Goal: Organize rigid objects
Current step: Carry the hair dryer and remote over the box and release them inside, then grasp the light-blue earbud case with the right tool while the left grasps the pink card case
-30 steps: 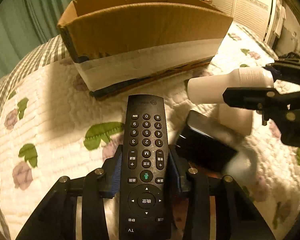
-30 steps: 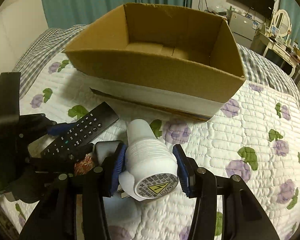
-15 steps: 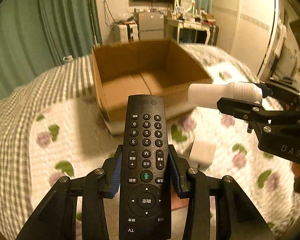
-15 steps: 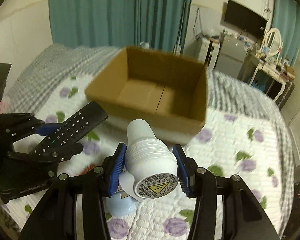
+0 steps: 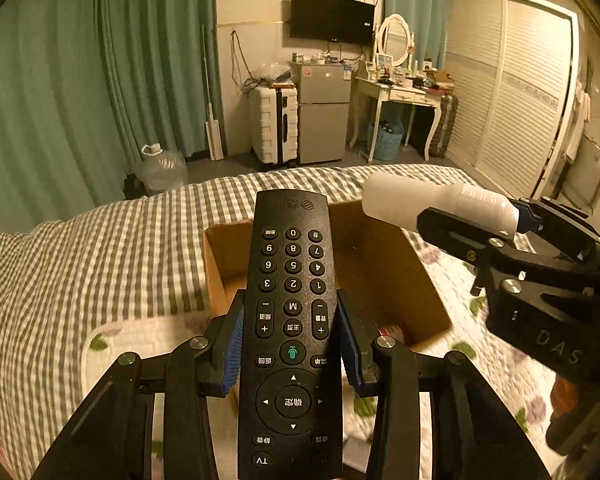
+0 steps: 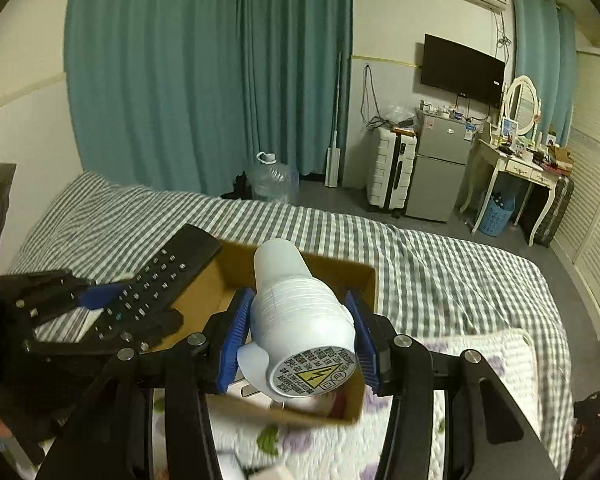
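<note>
In the left wrist view, we see the left gripper clamped on a black remote control, its blue pads pressing the remote's two long edges about halfway along the body. The remote runs straight out ahead between the jaws, buttons facing up, its far end reaching past the fingertips. Below and beyond the jaws sits an open cardboard box on the bed; the remote's front half hangs over the box's opening. To the right of the jaws, the right gripper comes in from the side, gripping a white plastic device whose narrow end points left, above the box's right part.

In the right wrist view, we see the right gripper closed tight on the white plastic device. Its blue pads squeeze the wide ribbed body from both sides, the round labelled end with a yellow warning triangle faces the camera, and the narrower end points forward past the fingertips. The cardboard box lies directly below and ahead of the jaws. To the left of the jaws, the left gripper holds the remote control slanting over the box's left corner. The checked bed cover stretches beyond the box.
</note>
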Demonstrator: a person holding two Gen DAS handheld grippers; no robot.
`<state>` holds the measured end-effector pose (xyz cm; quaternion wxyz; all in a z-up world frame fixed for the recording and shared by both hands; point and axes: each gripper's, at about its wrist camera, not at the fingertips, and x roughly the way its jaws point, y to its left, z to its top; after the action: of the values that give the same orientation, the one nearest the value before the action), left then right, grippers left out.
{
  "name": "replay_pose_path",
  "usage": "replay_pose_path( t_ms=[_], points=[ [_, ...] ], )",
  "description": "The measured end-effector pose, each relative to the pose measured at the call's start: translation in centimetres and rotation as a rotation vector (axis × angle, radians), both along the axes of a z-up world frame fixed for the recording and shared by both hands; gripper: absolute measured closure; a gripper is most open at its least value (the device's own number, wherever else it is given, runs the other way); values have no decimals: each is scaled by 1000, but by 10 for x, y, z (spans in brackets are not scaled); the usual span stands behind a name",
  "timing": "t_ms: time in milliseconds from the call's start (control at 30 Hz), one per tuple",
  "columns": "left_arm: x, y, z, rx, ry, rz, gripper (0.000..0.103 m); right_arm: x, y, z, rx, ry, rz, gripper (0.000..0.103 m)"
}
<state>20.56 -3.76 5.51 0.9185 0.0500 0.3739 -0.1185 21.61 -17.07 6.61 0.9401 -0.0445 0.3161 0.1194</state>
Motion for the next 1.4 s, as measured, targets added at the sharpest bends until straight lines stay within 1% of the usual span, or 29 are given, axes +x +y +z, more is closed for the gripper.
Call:
replay_pose_path(
  t_ms=[67,167,267,367,433,500,600,633,667,700,733,767,933,1000,1067,1233,1333,1400],
  points=[
    [16,0,-10,2,17,10,61,18,0,-8,9,7,-17,55],
    [38,0,-35,0,61,24,62,41,-2,-26,33,36,-39,55],
    [52,-1,-56,5,94,18,62,56,-7,-50,42,66,-51,55],
    [59,-5,-72,22,109,9,61,68,-9,-71,45,94,-54,55],
    [63,-10,-81,47,114,-5,61,75,-9,-82,47,108,-55,55],
    [64,-12,-84,56,101,-9,61,78,-9,-90,44,105,-50,55],
    [66,-12,-84,31,102,-17,58,80,-7,-93,54,92,-42,55],
    [66,-11,-82,16,94,-16,52,81,-6,-94,57,95,-38,55],
    [66,-10,-80,9,90,-14,49,81,-6,-93,57,92,-40,51],
    [65,-9,-78,3,85,-7,43,80,-6,-92,58,87,-44,37],
    [64,-7,-75,0,84,-2,43,79,-8,-90,63,79,-48,31],
    [62,-6,-72,-6,83,0,43,76,-10,-87,75,66,-57,29],
    [46,3,-52,-23,68,25,42,63,-26,-66,118,43,-103,28],
    [36,8,-44,-24,60,32,41,53,-31,-55,112,27,-116,22],
    [22,14,-38,-28,53,38,40,41,-36,-45,109,13,-116,21],
    [-16,26,-24,-31,34,61,40,-6,-40,-25,61,-27,-102,19],
    [-37,34,-22,-41,31,78,40,-34,-41,-22,37,-35,-81,19],
    [-52,39,-22,-41,32,96,40,-52,-41,-22,28,-24,-64,19]
  ],
)
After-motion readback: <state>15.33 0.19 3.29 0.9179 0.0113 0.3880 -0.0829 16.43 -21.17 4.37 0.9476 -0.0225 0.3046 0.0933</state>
